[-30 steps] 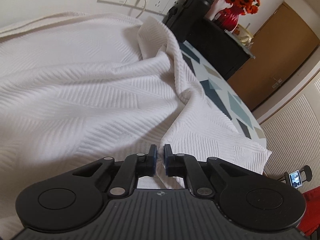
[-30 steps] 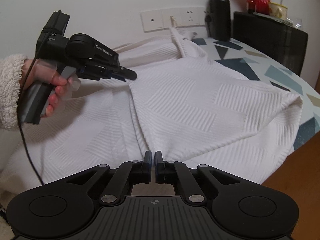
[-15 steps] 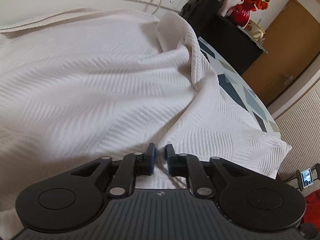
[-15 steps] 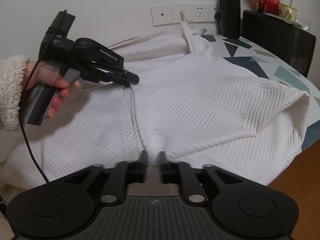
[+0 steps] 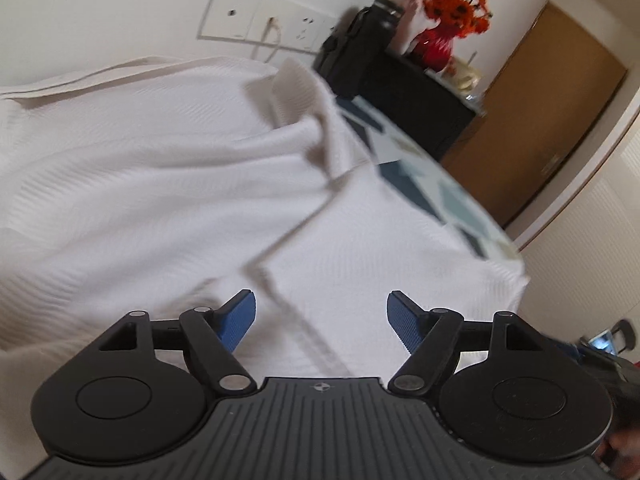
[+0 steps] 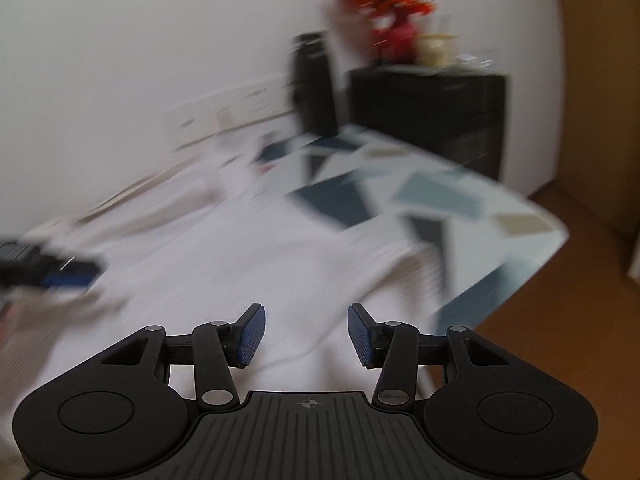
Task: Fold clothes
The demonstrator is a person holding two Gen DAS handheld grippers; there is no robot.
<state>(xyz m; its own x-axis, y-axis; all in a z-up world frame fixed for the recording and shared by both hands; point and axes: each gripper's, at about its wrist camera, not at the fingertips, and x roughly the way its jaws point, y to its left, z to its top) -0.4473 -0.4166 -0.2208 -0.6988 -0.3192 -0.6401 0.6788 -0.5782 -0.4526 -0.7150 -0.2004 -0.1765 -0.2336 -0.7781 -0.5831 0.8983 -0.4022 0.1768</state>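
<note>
A white ribbed garment (image 5: pixel 168 184) lies spread over the table, with a folded flap whose hemmed edge (image 5: pixel 304 328) runs between my left gripper's blue pads. My left gripper (image 5: pixel 322 312) is open just above that edge and holds nothing. In the blurred right wrist view the same white garment (image 6: pixel 248 264) covers the near half of the table. My right gripper (image 6: pixel 305 330) is open over its near edge, empty. The left gripper's blue pads (image 6: pixel 68 278) show as a dark blur at the far left of that view.
The table (image 6: pixel 440 200) has a blue, grey and beige geometric top with its edge at the right. A black bottle (image 6: pixel 314 88), a black cabinet (image 6: pixel 432 112) and a red vase of orange flowers (image 5: pixel 440 46) stand at the back. Wall sockets (image 5: pixel 264 24) sit behind the cloth.
Both grippers were shut on the garment a second ago; both have let go and stand wide open. The right view has swung to the right and is motion-blurred.
</note>
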